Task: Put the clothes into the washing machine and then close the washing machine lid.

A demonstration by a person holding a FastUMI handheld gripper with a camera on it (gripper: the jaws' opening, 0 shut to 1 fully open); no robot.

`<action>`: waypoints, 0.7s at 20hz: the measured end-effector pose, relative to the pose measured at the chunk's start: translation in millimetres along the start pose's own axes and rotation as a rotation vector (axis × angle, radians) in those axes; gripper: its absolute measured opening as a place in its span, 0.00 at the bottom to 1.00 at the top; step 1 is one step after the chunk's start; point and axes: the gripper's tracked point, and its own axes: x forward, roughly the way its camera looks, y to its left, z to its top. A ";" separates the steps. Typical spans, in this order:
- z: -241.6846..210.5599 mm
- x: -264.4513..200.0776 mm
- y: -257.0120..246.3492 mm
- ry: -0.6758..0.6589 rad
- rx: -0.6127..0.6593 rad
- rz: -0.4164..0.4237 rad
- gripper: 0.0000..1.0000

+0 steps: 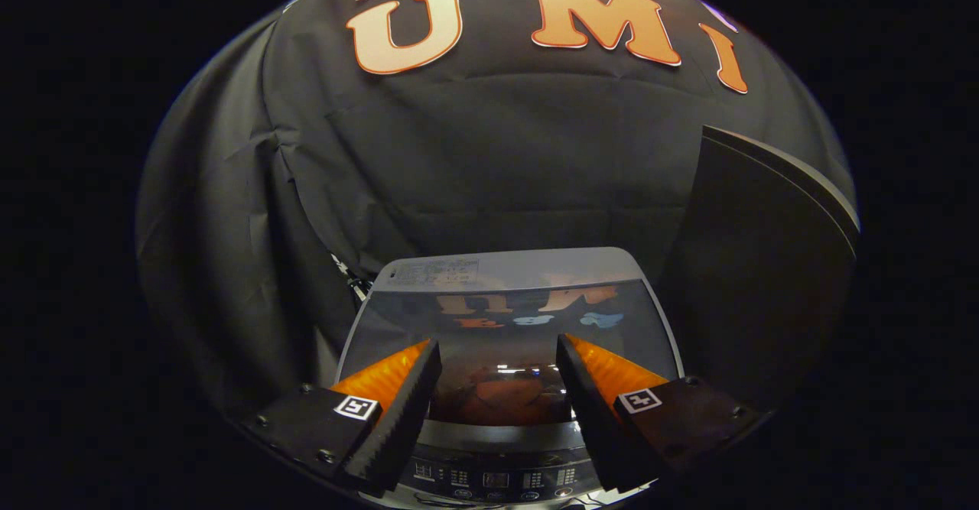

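Tongs (498,345) wide & empty over washing machine (509,265) w/ glass lid (505,319) shut, black cloth wall behind.

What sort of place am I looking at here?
Probably a staged laundry booth, not a real home: a top-loading washing machine with its glass lid down, black cloth wall behind, the open gripper above.

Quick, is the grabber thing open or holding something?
Hand-held gripper: open, holding nothing, fingers spread above the washing machine lid, which is down.
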 end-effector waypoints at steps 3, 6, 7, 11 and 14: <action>3.8 -3.0 3.0 0.001 -0.006 0.001 0.98; 25.4 -11.8 2.6 -0.045 -0.036 0.004 0.98; 36.6 -19.2 4.0 -0.068 -0.043 0.006 0.98; 79.3 -53.0 5.4 -0.140 -0.069 0.014 0.98; 107.3 -74.0 10.8 -0.190 -0.096 0.008 0.98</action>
